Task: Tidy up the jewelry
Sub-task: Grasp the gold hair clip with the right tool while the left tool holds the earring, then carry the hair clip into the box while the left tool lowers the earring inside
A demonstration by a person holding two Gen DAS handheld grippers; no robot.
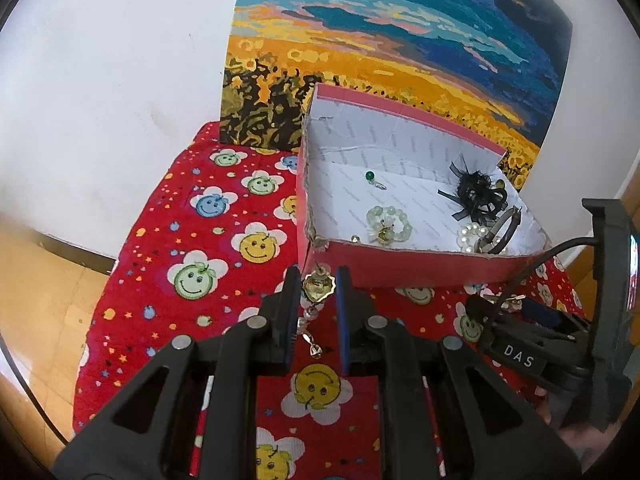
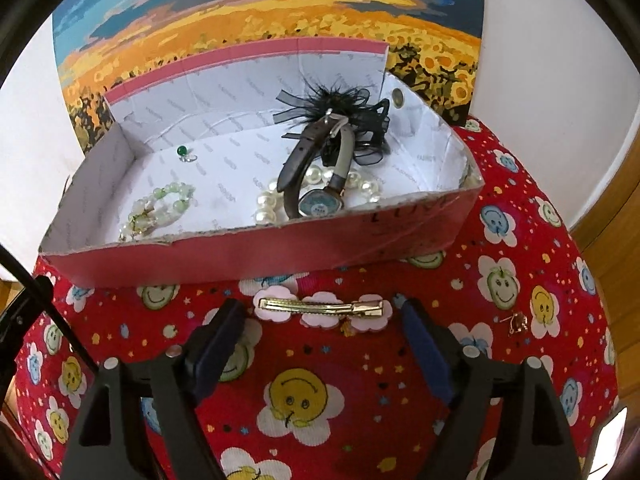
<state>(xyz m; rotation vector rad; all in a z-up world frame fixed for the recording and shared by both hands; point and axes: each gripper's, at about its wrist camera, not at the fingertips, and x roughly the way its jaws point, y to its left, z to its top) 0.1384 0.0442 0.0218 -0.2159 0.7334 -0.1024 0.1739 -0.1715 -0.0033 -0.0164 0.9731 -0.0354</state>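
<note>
My left gripper (image 1: pixel 318 280) is shut on a gold drop earring (image 1: pixel 318 286), whose pearl tail hangs down between the fingers, just in front of the red box (image 1: pixel 400 272). In the right wrist view my right gripper (image 2: pixel 320 320) is open over the cloth. A gold hair clip (image 2: pixel 324 308) on pink flower shapes lies between its fingertips, untouched by the pads. The red box (image 2: pixel 280 248) holds a watch (image 2: pixel 316 184), pearls (image 2: pixel 320 176), a green bead bracelet (image 2: pixel 160 208), a green bead pendant (image 2: pixel 182 151) and a black feather piece (image 2: pixel 340 108).
A small gold earring (image 2: pixel 518 324) lies on the red smiley-flower cloth (image 2: pixel 300 400) to the right of the clip. A sunflower painting (image 1: pixel 400 40) leans on the white wall behind the box. The round table's edge drops to wood floor (image 1: pixel 40 300) at left.
</note>
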